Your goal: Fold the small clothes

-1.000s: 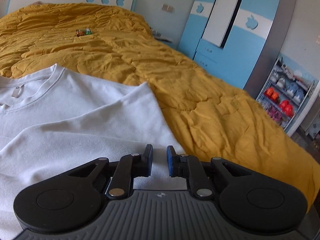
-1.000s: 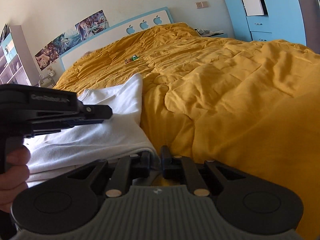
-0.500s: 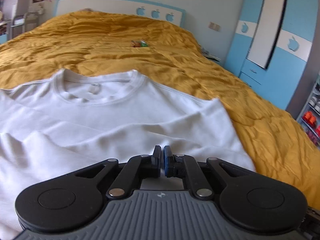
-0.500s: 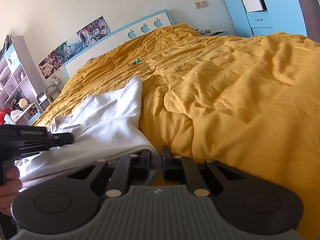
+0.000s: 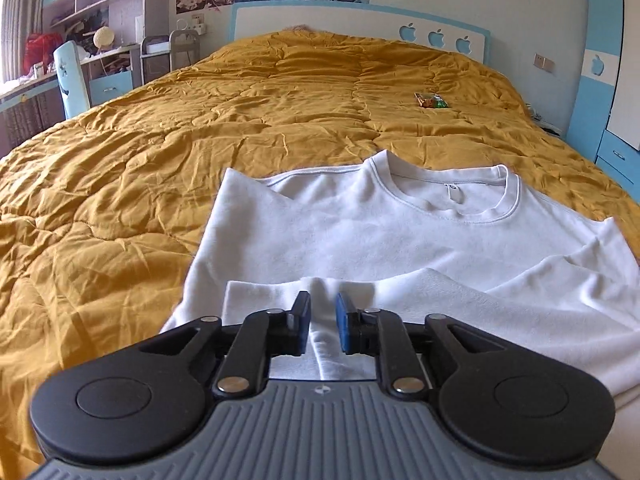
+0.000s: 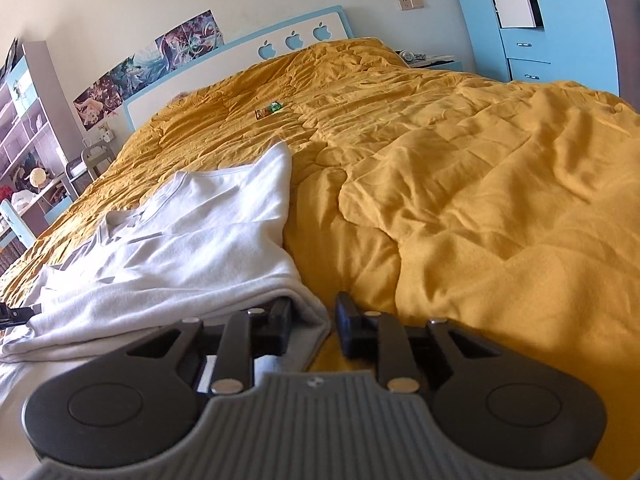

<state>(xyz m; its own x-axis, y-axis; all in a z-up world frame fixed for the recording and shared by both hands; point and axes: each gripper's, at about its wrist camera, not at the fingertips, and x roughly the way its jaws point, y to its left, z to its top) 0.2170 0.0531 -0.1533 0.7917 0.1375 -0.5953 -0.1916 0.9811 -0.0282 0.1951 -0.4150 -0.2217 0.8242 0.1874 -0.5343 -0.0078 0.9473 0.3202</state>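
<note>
A white sweatshirt [image 5: 400, 240] lies collar-up on the yellow quilt [image 5: 200, 140], with a folded layer across its near part. My left gripper [image 5: 323, 320] hovers over the shirt's near left part. Its jaws are opening, and a raised ridge of white cloth stands between the blue pads without being pinched. In the right wrist view the shirt [image 6: 192, 248] is bunched at its near right corner. My right gripper [image 6: 314, 316] is there with its jaws opening; the folded corner lies loose between the fingers, against the left one. The left gripper's tip [image 6: 16, 314] shows at the far left edge.
Small sweet wrappers [image 5: 431, 101] lie on the quilt farther up the bed, below the white and blue headboard [image 5: 360, 20]. A desk with a pale blue chair [image 5: 74, 76] stands to the left. A blue wardrobe [image 6: 540, 20] and a nightstand [image 6: 432, 60] flank the right side.
My left gripper swung from the shirt's right side across to its left, shut on the way, and its pads have now parted. My right gripper stayed put and its jaws parted off the shirt's corner.
</note>
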